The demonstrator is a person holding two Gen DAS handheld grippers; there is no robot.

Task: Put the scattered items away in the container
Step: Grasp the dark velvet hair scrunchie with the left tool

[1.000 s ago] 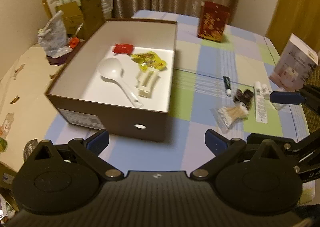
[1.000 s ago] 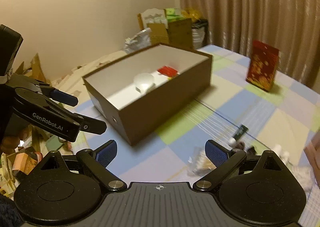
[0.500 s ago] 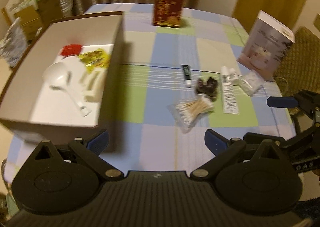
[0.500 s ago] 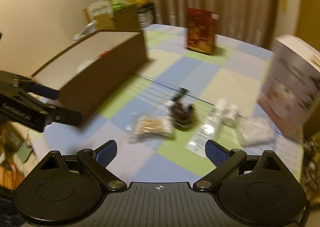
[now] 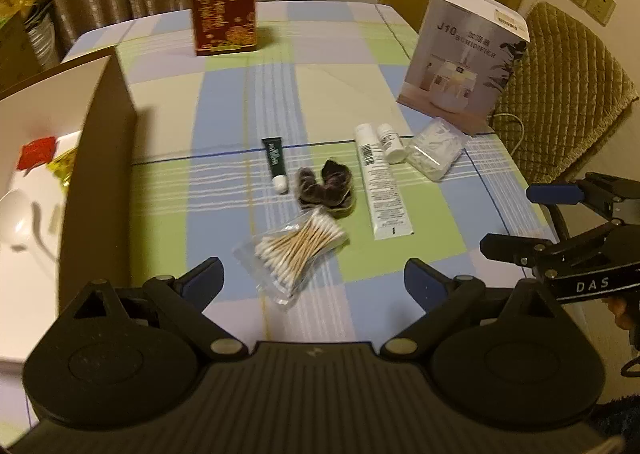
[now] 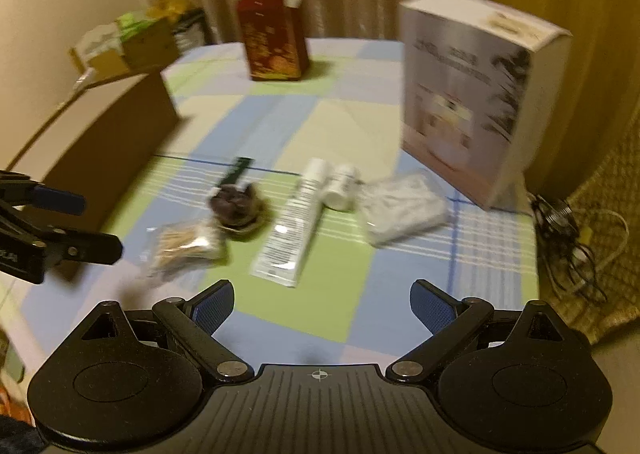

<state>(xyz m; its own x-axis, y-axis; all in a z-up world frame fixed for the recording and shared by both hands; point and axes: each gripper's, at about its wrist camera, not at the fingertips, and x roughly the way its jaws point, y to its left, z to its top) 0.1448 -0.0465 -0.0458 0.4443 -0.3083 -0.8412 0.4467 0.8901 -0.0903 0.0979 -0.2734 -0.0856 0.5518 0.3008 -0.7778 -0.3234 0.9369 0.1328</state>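
Observation:
A brown open box [image 5: 96, 174] stands at the left; inside lie a white spoon [image 5: 18, 220], a red packet [image 5: 38, 150] and a yellow packet [image 5: 64, 166]. On the checked cloth lie a bag of cotton swabs [image 5: 298, 246], a dark hair tie [image 5: 326, 190], a small green tube [image 5: 274, 162], a long white tube [image 5: 382, 182], a small white bottle [image 5: 390, 142] and a clear packet [image 5: 436, 150]. My left gripper [image 5: 314, 282] is open and empty, hovering before the swabs. My right gripper [image 6: 322, 300] is open and empty, near the white tube [image 6: 294, 220].
A red carton [image 5: 223, 6] stands at the back of the table [image 5: 240, 94]. A white humidifier box [image 5: 464, 54] stands at the right, next to a padded chair [image 5: 568, 94]. Cables [image 6: 572, 234] lie past the right table edge.
Both grippers have swung right, away from the box and toward the scattered items. Both stay open and empty. The right view is blurred by motion.

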